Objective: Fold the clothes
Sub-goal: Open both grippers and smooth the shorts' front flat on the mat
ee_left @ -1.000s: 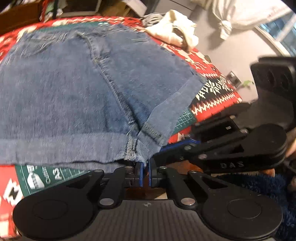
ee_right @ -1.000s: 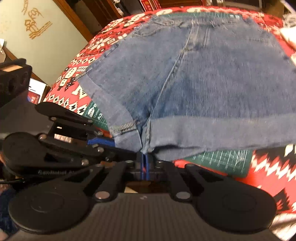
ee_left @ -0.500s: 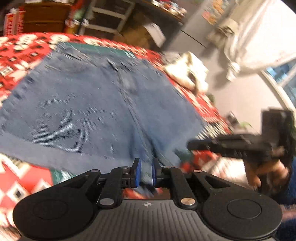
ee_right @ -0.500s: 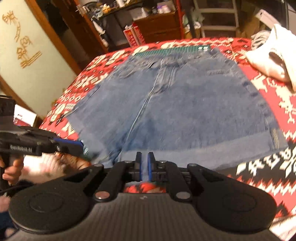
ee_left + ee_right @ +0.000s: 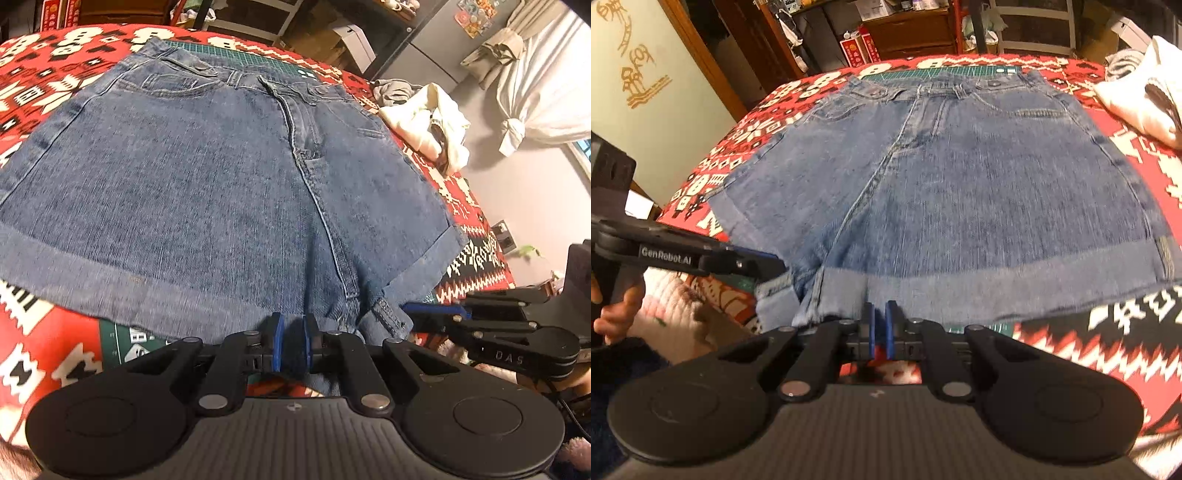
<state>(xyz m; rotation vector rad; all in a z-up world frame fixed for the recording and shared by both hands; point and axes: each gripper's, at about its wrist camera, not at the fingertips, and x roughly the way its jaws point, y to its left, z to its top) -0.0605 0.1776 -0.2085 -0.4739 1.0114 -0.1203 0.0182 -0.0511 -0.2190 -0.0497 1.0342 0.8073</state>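
- Left claw [image 5: 291, 345]: blue pads parted by a narrow gap, released, with nothing clamped; it sits at the near hem of the denim shorts [image 5: 207, 192], at the left leg cuff close to the crotch seam.
- Right claw [image 5: 880, 330]: pads likewise slightly apart, released, holding nothing; it sits at the near cuff of the other leg, just beside the crotch seam.
- Cross-views: the right claw [image 5: 436, 317] appears from the side in the left wrist view, its blue tip touching or just beside the inner cuff corner. The left claw [image 5: 764, 264] appears in the right wrist view, its tip at the opposite inner cuff corner. A hand [image 5: 617, 310] grips its handle.
- Denim shorts [image 5: 960, 192]: spread flat, front side up, waistband at the far edge, both rolled cuffs toward the claws.
- Support: the shorts lie on a green cutting mat [image 5: 122, 339], which shows at the near and far edges, on a red patterned cloth [image 5: 44, 74] covering the desk.
- Other items: a cream garment [image 5: 424, 122] lies bunched on the cloth beyond the right side of the shorts, apart from them.
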